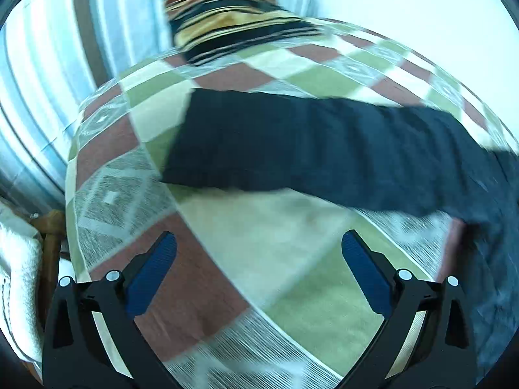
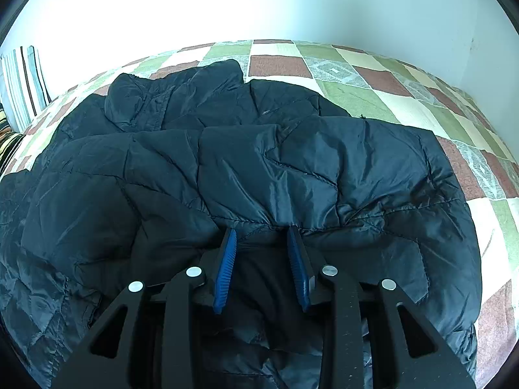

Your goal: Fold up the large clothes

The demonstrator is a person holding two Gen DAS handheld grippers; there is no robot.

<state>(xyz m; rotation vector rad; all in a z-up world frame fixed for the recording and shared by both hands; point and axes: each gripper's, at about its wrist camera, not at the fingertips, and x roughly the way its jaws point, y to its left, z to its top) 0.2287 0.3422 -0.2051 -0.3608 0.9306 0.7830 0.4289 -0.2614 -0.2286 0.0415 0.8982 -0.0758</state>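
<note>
The jacket (image 2: 259,168) lies on the bed (image 2: 373,97) partly folded and still bulky – right tongs (image 2: 262,231) narrowly parted around its near fold, left tongs (image 1: 259,240) wide open and empty – so I judge more folds remain.

Left gripper (image 1: 259,243) agape; right gripper (image 2: 262,234) narrowed

Dark quilted puffer jacket (image 2: 227,168), crumpled, filling centre and left of frame, lying on a checked green, red and cream bedcover (image 2: 373,97). Right gripper (image 2: 262,231) at lower centre, blue pads (image 2: 225,269) narrowly parted, tips touching a jacket fold. Striped curtain (image 2: 24,77) upper left.
</note>
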